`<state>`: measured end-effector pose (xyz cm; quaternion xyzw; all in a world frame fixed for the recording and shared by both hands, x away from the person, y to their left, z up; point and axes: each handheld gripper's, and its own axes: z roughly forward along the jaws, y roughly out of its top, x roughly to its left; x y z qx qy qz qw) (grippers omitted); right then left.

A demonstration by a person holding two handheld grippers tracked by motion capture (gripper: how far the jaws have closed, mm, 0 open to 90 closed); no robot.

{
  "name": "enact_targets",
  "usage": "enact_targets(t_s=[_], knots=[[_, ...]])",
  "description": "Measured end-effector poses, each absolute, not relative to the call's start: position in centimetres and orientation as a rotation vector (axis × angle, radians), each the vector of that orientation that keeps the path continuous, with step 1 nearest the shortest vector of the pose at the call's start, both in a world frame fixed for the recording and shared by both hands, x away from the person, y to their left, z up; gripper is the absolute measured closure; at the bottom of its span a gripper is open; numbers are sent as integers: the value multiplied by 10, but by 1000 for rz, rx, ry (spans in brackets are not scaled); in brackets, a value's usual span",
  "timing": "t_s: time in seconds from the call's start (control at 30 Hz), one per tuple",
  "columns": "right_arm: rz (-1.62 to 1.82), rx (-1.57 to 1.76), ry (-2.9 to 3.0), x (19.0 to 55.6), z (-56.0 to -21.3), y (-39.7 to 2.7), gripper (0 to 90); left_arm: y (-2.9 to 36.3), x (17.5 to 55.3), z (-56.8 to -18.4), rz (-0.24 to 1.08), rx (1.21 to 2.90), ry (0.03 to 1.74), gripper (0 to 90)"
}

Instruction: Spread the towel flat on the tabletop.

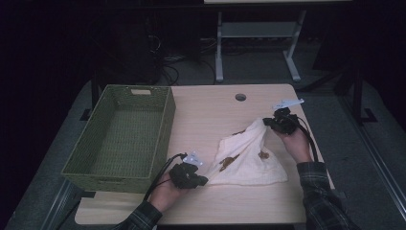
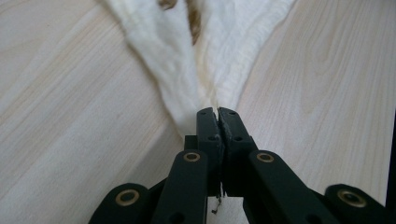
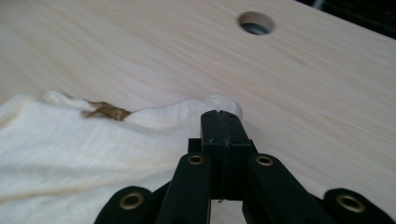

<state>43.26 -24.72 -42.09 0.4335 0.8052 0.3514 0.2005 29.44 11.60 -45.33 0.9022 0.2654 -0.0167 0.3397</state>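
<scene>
High overhead forward-down; two close gripper cameras, all sharing the towel (image 1: 249,155).

Dim room: grey floor (image 1: 57,143), pale wooden table (image 1: 210,110), white-legged desk frame (image 1: 253,43) behind

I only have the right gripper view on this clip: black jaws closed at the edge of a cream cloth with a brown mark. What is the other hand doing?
Observer: The left claw is shut on the opposite corner of the cloth, near the table's front.
Operator: Anything else on the table?
Observer: A green woven basket stands at the left side, nothing inside it.
Operator: Is the cloth flat?
Observer: No. On the high view it rises toward the right claw, which holds its far corner lifted.
</scene>
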Motion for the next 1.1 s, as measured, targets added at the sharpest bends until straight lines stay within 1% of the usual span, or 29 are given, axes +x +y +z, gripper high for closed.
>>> enact_targets(t_s=[0.1,0.13,0.17,0.2,0.23,0.3,0.47,0.7,0.83,0.97,1.03,1.1], knots=[[993,1232,2252,433,-425,-251,879,115,294,-453,-40,2353,685,872],[1008,1224,2252,432,-426,-251,830,114,293,-452,-33,2332,693,862],[1025,1221,2250,431,-426,-251,787,113,294,-450,-12,2323,693,817],[1025,1221,2250,431,-426,-251,787,113,294,-450,-12,2323,693,771],[1062,1241,2260,427,-426,-254,731,112,295,-446,4,2305,693,742],[1067,1249,2271,423,-426,-258,723,109,300,-440,31,2290,686,694],[1079,1257,2295,407,-430,-266,724,96,316,-432,88,2255,683,672],[1065,1256,2341,389,-442,-270,720,76,361,-427,148,2217,729,660],[1082,1259,2355,386,-450,-269,701,64,386,-433,145,2216,760,639],[1073,1252,2401,385,-459,-266,686,55,402,-445,145,2221,780,622],[1062,1242,2433,384,-461,-265,684,52,407,-450,149,2224,780,628],[1066,1253,2445,383,-462,-262,684,48,410,-454,166,2239,776,671]])
